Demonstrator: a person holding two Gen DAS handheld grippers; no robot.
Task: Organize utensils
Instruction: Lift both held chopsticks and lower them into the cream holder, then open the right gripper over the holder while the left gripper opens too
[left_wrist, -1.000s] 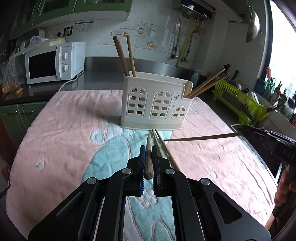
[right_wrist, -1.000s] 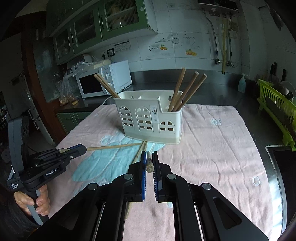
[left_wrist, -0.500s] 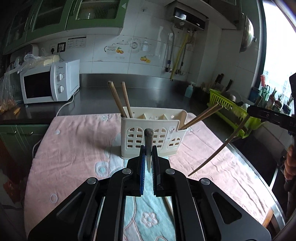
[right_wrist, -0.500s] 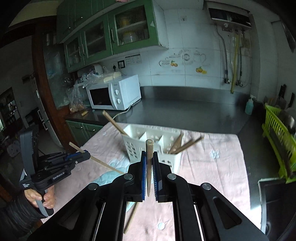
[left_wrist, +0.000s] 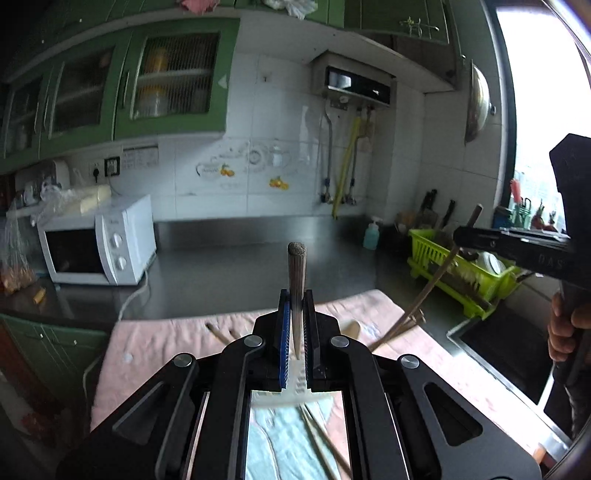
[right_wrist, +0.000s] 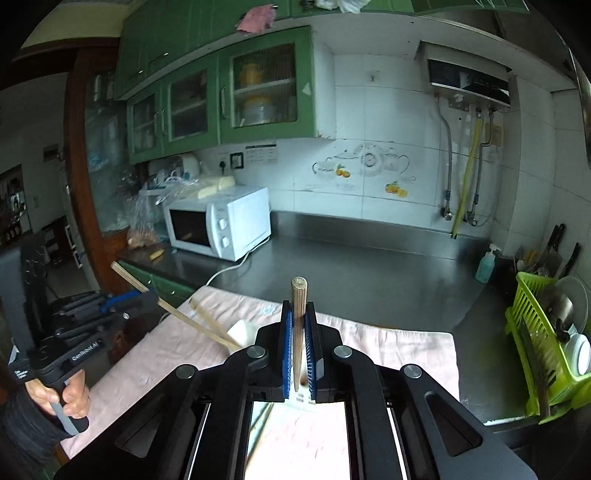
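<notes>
**Pink cloth, two claws, one chopstick each**

Pink and pale-blue cloth (left_wrist: 159, 343) covers the surface (right_wrist: 369, 273), spread out below and ahead of both claws. Beyond it, off to the left of each claw, sits a white microwave (right_wrist: 221, 221), and far to the right there's a lime-green dish rack (right_wrist: 543, 332).

The white utensil holder (right_wrist: 242, 330) is mostly hidden right behind and under the claw fingers, so only bits peek out. A few chopsticks lean out of it on the right side (left_wrist: 413, 321), and a couple more loose ones (left_wrist: 321, 443) lie on the cloth under the left claw.

Left claw (left_wrist: 296, 325) is clamped tight on a dark brown chopstick (left_wrist: 297, 273) that pokes up past the fingertips, blunt end on top. Right claw (right_wrist: 298, 336) is doing the same thing with a lighter wooden chopstick (right_wrist: 298, 302), squeezed between the blue pads and standing up. Each claw shows up at the edge of the other one's view, with its chopstick angling down towards the holder.
</notes>
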